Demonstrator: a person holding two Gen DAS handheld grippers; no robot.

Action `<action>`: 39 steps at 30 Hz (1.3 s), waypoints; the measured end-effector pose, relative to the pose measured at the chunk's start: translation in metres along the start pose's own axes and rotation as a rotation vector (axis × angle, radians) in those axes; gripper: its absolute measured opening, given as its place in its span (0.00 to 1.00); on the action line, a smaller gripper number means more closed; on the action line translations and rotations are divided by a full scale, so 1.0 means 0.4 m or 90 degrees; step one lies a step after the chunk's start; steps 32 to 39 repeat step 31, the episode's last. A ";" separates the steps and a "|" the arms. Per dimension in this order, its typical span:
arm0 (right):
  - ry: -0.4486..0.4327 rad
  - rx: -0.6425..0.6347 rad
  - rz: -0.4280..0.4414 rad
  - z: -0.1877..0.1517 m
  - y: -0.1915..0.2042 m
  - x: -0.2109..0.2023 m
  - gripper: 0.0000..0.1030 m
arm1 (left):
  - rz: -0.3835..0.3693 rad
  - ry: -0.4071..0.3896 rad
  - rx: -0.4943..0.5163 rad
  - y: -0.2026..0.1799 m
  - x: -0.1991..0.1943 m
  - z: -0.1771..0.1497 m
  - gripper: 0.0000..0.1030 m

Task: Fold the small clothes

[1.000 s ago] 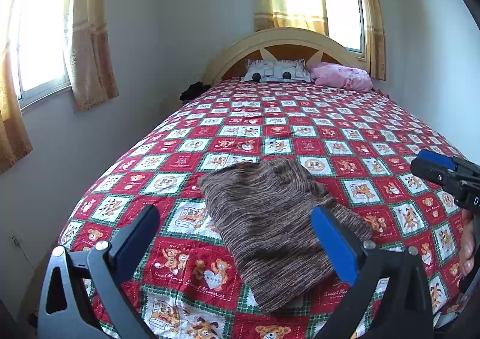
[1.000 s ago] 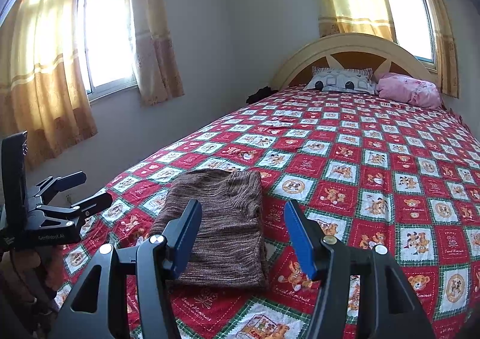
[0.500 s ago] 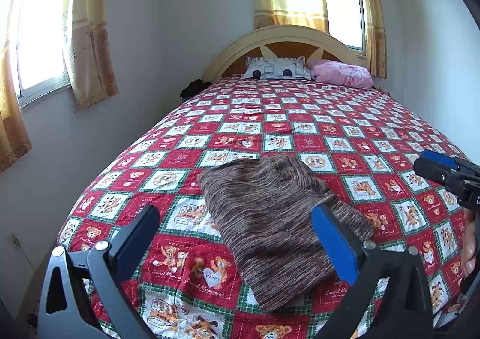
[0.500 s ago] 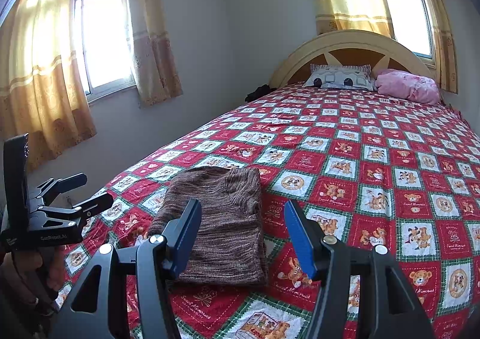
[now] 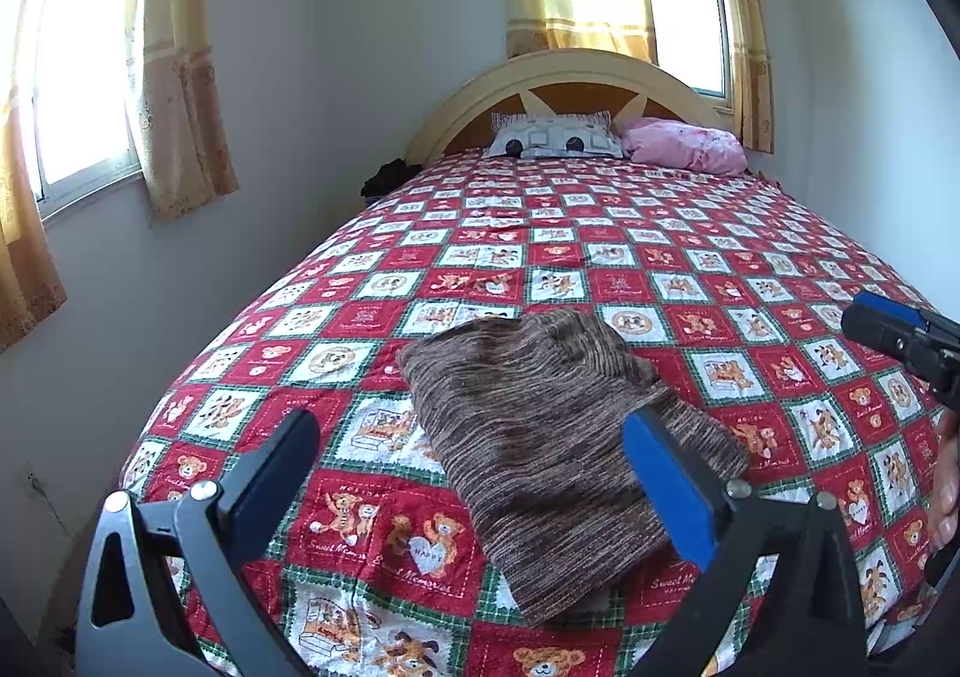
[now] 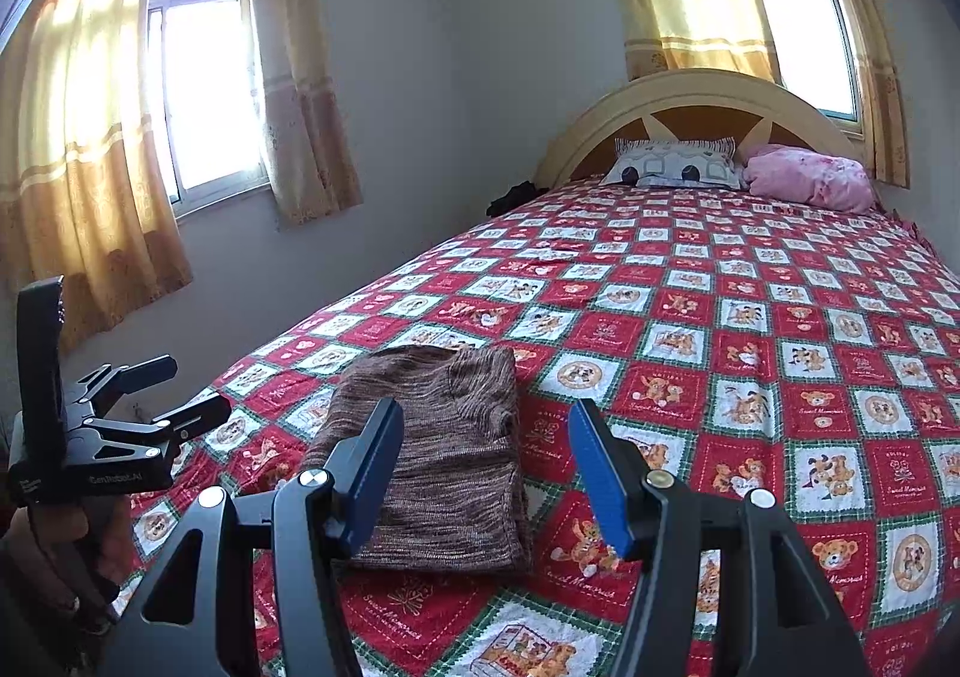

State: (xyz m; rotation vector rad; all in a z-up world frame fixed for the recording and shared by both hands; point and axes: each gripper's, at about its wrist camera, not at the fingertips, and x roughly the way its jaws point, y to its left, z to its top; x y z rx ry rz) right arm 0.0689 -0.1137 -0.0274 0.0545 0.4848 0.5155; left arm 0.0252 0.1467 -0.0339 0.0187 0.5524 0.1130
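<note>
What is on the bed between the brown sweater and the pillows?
Nothing: between the brown sweater and the pillows only bare teddy-bear quilt shows, in both wrist views.

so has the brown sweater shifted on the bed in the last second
No. The brown sweater lies on the same teddy-bear squares of the quilt in both views; only the cameras drifted slightly. Both pairs of jaws are open, clear of it.
</note>
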 end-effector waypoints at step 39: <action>-0.016 -0.016 0.018 0.003 0.035 -0.028 0.57 | 0.009 -0.042 -0.021 0.026 -0.030 0.021 1.00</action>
